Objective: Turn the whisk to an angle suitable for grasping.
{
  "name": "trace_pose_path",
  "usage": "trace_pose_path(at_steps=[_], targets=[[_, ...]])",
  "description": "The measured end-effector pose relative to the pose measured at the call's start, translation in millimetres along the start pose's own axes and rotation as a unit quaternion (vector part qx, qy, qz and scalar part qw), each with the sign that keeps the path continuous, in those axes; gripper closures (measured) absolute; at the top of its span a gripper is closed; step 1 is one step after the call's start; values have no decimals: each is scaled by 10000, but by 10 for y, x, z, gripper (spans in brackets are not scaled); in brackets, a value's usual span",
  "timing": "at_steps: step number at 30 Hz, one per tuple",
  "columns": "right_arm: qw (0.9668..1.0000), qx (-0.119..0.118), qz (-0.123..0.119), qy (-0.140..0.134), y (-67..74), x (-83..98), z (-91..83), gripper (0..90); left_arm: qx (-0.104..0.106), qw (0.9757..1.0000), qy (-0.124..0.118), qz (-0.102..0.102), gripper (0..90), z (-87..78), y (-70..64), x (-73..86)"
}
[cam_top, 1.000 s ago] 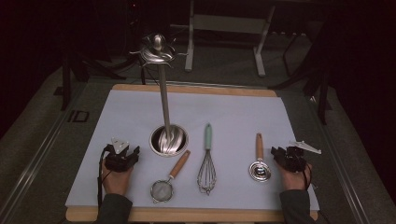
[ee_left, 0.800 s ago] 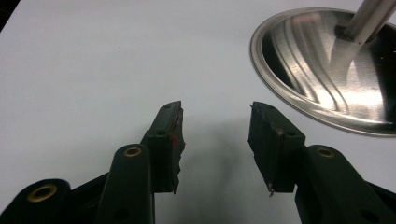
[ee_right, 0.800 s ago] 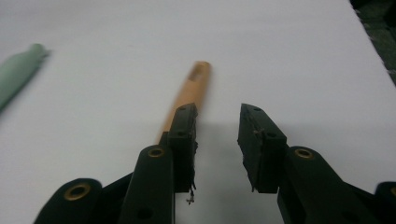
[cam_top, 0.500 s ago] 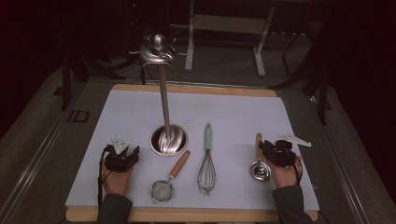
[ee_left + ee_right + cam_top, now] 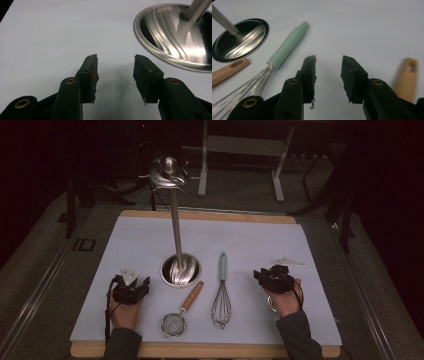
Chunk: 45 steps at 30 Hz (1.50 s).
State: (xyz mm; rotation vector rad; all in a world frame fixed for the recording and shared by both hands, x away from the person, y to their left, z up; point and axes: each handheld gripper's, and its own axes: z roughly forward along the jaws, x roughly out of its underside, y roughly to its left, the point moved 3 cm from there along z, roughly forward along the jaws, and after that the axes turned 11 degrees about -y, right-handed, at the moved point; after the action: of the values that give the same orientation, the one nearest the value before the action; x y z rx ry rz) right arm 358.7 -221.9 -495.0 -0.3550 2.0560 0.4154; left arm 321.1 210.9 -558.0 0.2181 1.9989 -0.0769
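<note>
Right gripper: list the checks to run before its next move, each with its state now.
1. Right gripper jaws apart, just been opening, nothing between them: ok.
2. Wooden handle lined up between the jaws: not ok; in the right gripper view it lies off to their right.
3. Whisk apart from the jaws: ok.
4. Left gripper open and empty: ok.
5. Stand upright: ok.

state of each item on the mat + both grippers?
utensil stand: upright, hooks empty
whisk: flat on mat, untouched
strainer: flat, untouched
wooden-handled utensil: flat beside right gripper
left gripper: open, fingers empty
right gripper: open, just been opening, nothing between fingers
</note>
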Motion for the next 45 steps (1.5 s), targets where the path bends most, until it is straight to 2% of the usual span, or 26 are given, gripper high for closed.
trace_pose_path(at_steps=[5, 12, 19, 29, 36, 41, 45], targets=[[9997, -175, -22, 151, 121, -12, 135, 634, 12, 10000, -9, -10, 545, 0, -1, 0], [9981, -378, -228, 427, 302, 25, 345, 644, 20, 10000, -18, 2, 544, 0, -4, 0], [9969, -569, -185, 518, 418, 36, 475, 644, 16, 10000, -23, -1, 543, -1, -4, 0], [9936, -862, 110, 717, 556, 44, 678, 660, 19, 10000, -30, -12, 537, -3, -1, -1], [9890, -1046, 521, 902, 573, 83, 819, 700, 15, 10000, -32, -21, 532, -3, 2, -1], [9889, -977, 571, 961, 590, 76, 868, 689, 8, 10000, -26, -17, 530, -3, 2, 0], [9876, -938, 672, 1064, 589, 68, 910, 664, 7, 10000, -29, -12, 529, -3, 1, 0]])
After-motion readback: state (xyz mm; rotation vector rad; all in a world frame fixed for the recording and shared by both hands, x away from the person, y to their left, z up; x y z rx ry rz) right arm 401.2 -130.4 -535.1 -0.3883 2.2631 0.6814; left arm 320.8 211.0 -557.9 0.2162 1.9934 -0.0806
